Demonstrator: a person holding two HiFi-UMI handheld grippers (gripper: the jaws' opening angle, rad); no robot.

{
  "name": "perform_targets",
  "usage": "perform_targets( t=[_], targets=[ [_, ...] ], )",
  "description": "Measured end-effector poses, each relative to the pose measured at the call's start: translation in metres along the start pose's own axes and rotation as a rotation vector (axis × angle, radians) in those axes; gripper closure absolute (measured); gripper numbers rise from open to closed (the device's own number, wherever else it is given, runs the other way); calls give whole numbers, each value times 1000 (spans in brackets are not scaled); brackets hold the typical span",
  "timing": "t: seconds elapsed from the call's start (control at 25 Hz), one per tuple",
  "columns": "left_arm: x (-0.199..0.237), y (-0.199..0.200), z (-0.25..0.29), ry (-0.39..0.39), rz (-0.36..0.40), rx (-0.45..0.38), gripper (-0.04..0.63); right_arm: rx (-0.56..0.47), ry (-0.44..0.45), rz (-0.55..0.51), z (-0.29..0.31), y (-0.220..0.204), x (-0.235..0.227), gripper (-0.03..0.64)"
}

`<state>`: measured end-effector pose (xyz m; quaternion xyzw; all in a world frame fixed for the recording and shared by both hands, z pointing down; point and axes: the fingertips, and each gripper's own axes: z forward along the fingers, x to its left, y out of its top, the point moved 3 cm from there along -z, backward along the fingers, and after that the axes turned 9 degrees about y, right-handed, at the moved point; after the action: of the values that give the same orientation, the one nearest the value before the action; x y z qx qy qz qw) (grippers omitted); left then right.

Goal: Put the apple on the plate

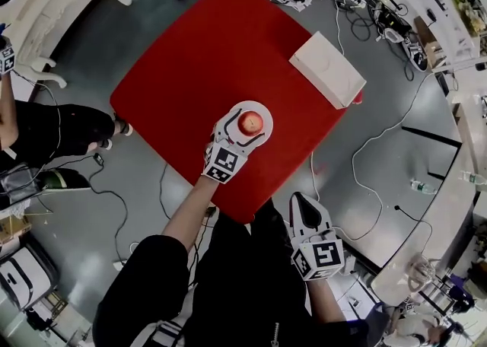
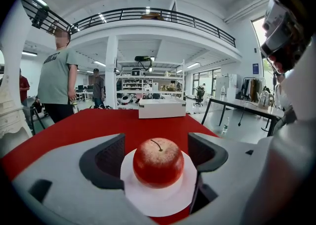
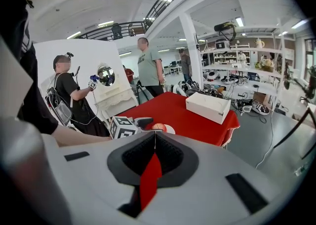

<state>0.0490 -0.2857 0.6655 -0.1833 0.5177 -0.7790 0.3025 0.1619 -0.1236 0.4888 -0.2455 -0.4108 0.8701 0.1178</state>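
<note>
A red apple (image 2: 158,162) with a short stem rests upright on a small white plate (image 2: 159,199) on the red table (image 1: 198,71). My left gripper (image 2: 159,154) is open, one jaw on each side of the apple with a narrow gap showing at both. From the head view the apple (image 1: 250,122) and plate (image 1: 263,112) lie near the table's front edge, with the left gripper (image 1: 242,132) around them. My right gripper (image 1: 300,202) hangs off the table by my body, shut on nothing; in its own view the right gripper (image 3: 154,136) looks at the apple (image 3: 158,127) from a distance.
A white box (image 1: 327,70) lies at the table's far right corner. Cables (image 1: 365,148) trail over the grey floor around the table. A person in a green shirt (image 2: 57,78) stands beyond the table's left side, and a seated person (image 1: 53,128) is to the left.
</note>
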Motion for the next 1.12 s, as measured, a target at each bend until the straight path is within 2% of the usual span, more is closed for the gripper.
perform_targets(
  t=[0.16, 0.28, 0.44, 0.6, 0.72, 0.96, 1.12],
  targets=[
    [-2, 27, -23, -5, -1, -48, 221, -22, 31, -18, 2, 9, 2, 606],
    [0, 42, -48, 12, -3, -67, 369, -42, 68, -34, 6, 17, 8, 606],
    [4, 48, -79, 64, -14, -32, 584, -59, 128, -49, 11, 29, 17, 606],
    [-5, 64, -111, 88, -59, -2, 589, -74, 175, -86, 9, 42, 20, 606],
    [-6, 74, -136, 144, -84, 30, 589, -85, 194, -116, 9, 47, 25, 606],
    [-9, 99, -172, 204, -150, -4, 589, -87, 248, -163, 19, 52, 37, 606],
    [-32, 108, -186, 199, -138, -21, 589, -76, 288, -182, 19, 44, 39, 606]
  ],
)
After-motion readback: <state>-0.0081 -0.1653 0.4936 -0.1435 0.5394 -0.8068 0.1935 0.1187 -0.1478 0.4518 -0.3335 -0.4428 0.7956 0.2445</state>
